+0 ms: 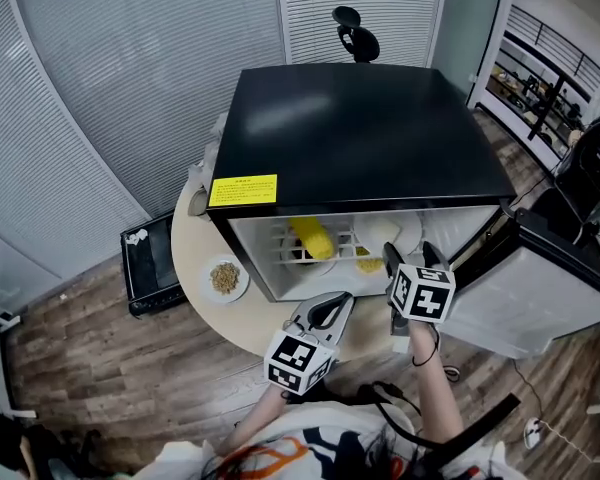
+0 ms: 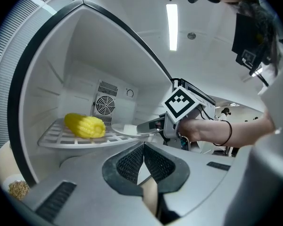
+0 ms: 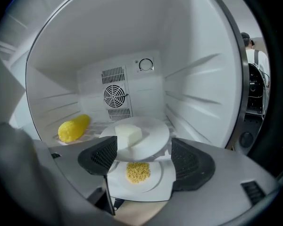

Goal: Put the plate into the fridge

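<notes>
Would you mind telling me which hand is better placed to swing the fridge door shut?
Right, probably. The open door hangs at the person's right side, and the right gripper is the nearer one, jaws apart and gripping nothing. The left gripper, shut, sits farther from it.

The left gripper (image 1: 330,310) is hovering just outside the fridge (image 1: 370,138) opening, pointing nearly level toward it, with its jaws resting together and nothing between them. The right gripper (image 1: 410,258) is reaching into the fridge's opening, tilting slightly downward, its jaws standing wide apart and gripping nothing. The right forearm (image 1: 432,388) is stretching toward the fridge.
</notes>
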`<state>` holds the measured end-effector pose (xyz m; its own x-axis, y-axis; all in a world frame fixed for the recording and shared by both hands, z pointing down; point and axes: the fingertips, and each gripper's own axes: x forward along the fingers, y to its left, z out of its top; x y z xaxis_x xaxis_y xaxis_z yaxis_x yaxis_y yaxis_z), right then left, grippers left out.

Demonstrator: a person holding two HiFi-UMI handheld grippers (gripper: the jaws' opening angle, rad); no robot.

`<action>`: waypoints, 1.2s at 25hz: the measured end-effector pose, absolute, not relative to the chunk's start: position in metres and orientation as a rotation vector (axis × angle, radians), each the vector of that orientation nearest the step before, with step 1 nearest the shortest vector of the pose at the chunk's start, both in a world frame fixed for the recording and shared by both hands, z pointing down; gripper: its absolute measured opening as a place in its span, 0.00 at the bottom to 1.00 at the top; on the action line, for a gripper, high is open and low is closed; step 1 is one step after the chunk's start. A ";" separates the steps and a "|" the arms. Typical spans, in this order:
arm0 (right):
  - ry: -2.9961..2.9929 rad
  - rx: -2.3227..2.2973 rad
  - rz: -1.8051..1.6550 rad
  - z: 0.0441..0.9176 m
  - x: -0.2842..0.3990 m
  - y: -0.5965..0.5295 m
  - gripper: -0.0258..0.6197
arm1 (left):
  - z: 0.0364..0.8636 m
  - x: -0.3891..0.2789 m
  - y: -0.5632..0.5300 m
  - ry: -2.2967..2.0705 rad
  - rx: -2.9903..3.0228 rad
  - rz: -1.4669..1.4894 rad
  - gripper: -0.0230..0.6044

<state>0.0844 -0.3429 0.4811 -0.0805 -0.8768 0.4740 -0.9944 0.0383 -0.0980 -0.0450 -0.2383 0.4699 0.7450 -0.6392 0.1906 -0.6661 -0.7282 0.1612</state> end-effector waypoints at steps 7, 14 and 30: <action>-2.132 1.928 0.680 0.473 0.079 -0.332 0.57 | 0.470 -0.041 -0.238 -1.019 2.734 0.176 0.06; -2.235 1.928 0.777 0.467 0.070 -0.313 0.57 | 0.471 -0.044 -0.235 -1.014 2.729 0.175 0.06; -2.289 1.914 0.952 0.489 0.049 -0.251 0.36 | 0.478 -0.045 -0.210 -0.938 2.723 0.160 0.06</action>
<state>0.0486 -0.2514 0.4889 -0.2532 -0.8903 0.3785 -0.8961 0.0684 -0.4386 -0.0454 -0.2105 0.4783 0.7860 -0.5896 0.1858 -0.6178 -0.7592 0.2046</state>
